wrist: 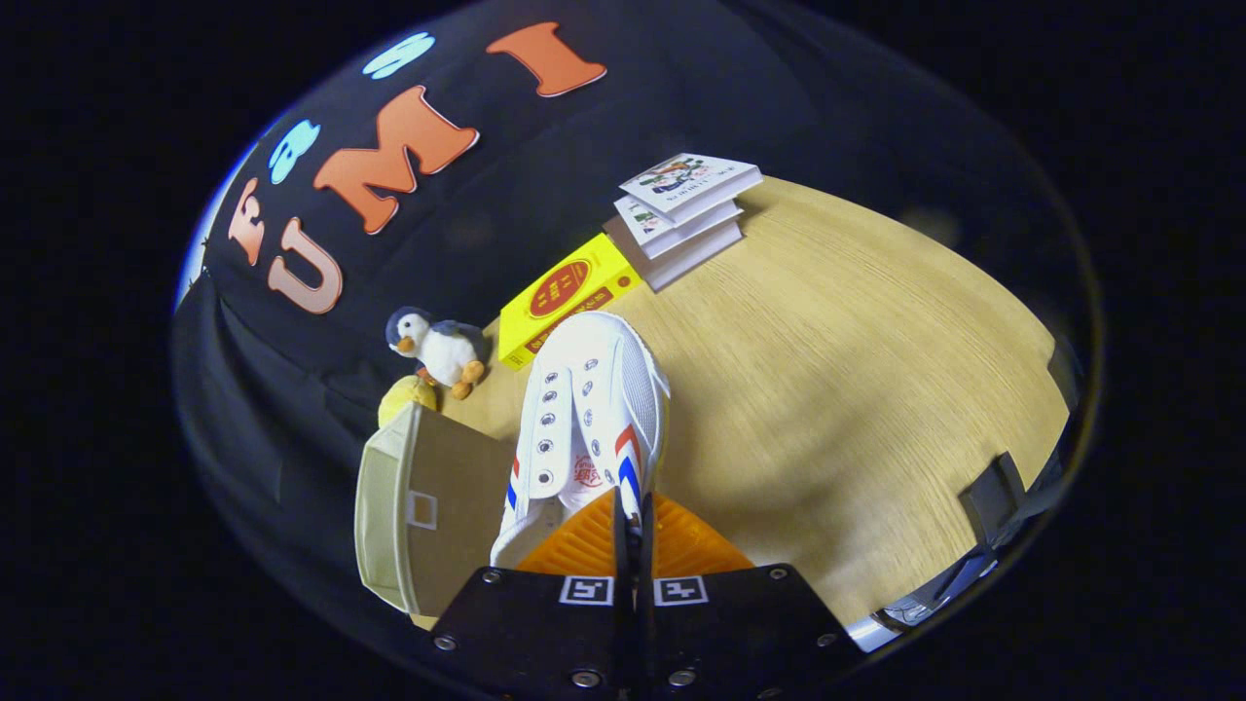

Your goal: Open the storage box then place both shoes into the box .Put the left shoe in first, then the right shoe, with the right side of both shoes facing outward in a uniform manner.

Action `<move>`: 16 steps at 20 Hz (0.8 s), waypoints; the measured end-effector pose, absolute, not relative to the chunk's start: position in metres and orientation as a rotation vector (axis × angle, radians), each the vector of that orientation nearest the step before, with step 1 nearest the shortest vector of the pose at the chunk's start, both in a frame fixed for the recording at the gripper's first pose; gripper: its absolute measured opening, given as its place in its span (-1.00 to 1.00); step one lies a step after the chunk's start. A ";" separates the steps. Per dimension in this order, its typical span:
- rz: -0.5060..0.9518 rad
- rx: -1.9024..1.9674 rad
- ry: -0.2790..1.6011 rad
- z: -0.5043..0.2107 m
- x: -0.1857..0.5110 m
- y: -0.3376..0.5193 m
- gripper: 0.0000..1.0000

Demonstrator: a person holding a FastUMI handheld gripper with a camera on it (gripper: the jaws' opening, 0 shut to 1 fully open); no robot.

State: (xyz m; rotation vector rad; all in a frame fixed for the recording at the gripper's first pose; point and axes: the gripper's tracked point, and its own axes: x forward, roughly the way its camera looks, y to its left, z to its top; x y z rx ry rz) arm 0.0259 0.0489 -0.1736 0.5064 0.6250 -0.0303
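A white canvas shoe with red and blue stripes hangs in the air above the wooden table, its toe pointing away from me. My gripper is shut on the shoe's heel collar, the two fingers pressed close together on the rim. The storage box stands left of the shoe, a beige box with a brown panel facing me and a small clear label window. I cannot tell from here whether its door stands open.
A plush penguin sits beyond the box, next to a yellow object. A yellow flat box and a stack of books lie at the table's far side. Bare wood stretches to the right of the shoe.
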 end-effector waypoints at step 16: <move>0.116 0.370 0.594 -0.129 0.026 0.284 -0.99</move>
